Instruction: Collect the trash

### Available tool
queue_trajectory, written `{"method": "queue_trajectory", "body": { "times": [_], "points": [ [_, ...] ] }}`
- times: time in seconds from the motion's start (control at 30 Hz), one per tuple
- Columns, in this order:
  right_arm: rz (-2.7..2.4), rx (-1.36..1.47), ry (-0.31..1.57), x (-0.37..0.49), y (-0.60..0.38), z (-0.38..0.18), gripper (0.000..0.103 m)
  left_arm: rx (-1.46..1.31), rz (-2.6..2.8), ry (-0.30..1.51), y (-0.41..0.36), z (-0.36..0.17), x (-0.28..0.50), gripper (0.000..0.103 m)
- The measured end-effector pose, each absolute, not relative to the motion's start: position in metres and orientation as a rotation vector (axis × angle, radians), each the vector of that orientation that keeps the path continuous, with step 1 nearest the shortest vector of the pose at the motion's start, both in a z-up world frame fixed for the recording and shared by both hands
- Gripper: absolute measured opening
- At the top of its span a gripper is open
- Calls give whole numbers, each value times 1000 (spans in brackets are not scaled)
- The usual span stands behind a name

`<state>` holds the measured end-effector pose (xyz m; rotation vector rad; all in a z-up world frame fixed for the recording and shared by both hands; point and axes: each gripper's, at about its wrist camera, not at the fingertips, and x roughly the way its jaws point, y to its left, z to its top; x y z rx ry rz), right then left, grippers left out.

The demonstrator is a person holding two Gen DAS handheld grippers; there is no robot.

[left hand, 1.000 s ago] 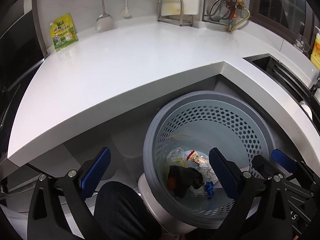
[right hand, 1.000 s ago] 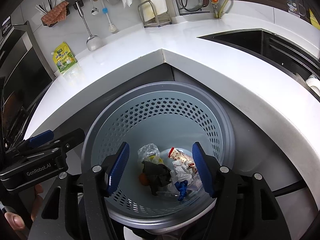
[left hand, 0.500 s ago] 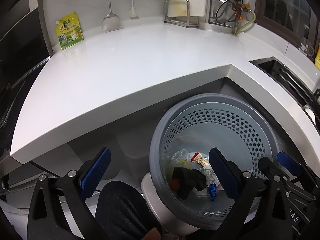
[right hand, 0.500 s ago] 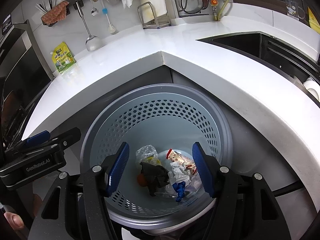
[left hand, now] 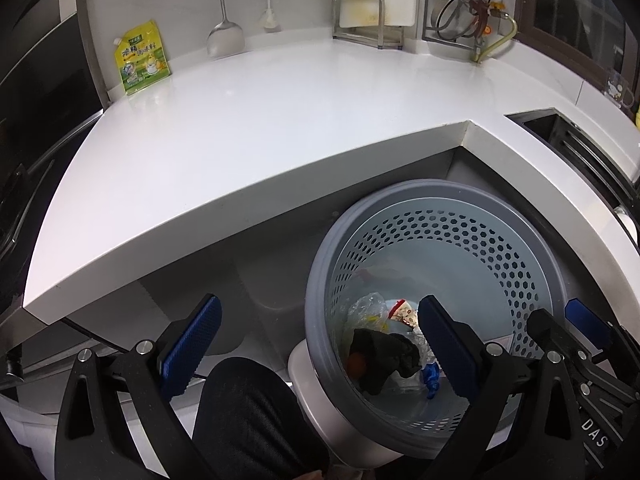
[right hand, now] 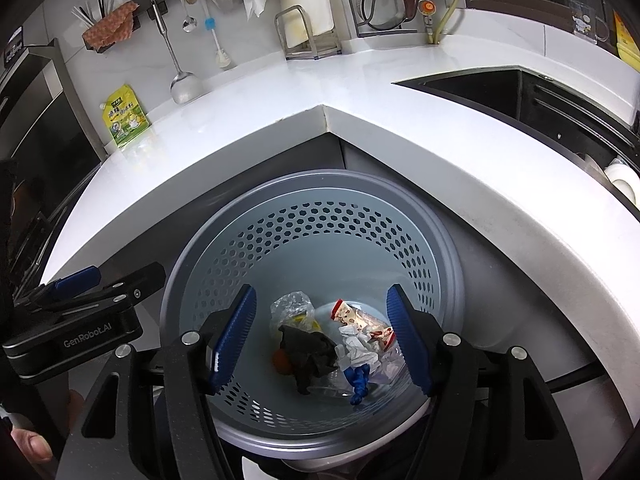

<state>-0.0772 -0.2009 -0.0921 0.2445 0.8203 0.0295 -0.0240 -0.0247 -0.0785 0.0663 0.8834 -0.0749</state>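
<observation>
A grey perforated bin [left hand: 440, 188] [right hand: 320, 178] stands on the floor under the white counter's corner. On its bottom lies trash: a black crumpled piece [right hand: 308, 350] [left hand: 384, 356], a clear plastic bag [right hand: 290, 306], a red-and-white snack wrapper [right hand: 360, 320] and a blue scrap [right hand: 358, 380]. My right gripper [right hand: 322, 300] hangs over the bin's mouth. Its jaws are opening and hold nothing; the trash is far below them. My left gripper [left hand: 318, 308] is open and empty above the bin's left rim, and it appears at the left of the right wrist view [right hand: 80, 304].
The white L-shaped counter [left hand: 280, 120] overhangs the bin. A yellow seasoning pouch [left hand: 142, 58] leans on the back wall, beside a hanging ladle [left hand: 224, 36] and a cutting board rack [left hand: 360, 16]. A dark sink [right hand: 500, 92] is at the right. A person's dark-trousered knee [left hand: 248, 412] is below.
</observation>
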Motion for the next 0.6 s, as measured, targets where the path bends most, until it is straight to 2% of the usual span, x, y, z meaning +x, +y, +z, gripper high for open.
{"method": "queue_trajectory", "body": {
  "times": [0.6],
  "points": [
    [29, 244, 820, -77, -201, -92, 65, 73, -75, 884, -26, -79, -26, 97]
  ]
}}
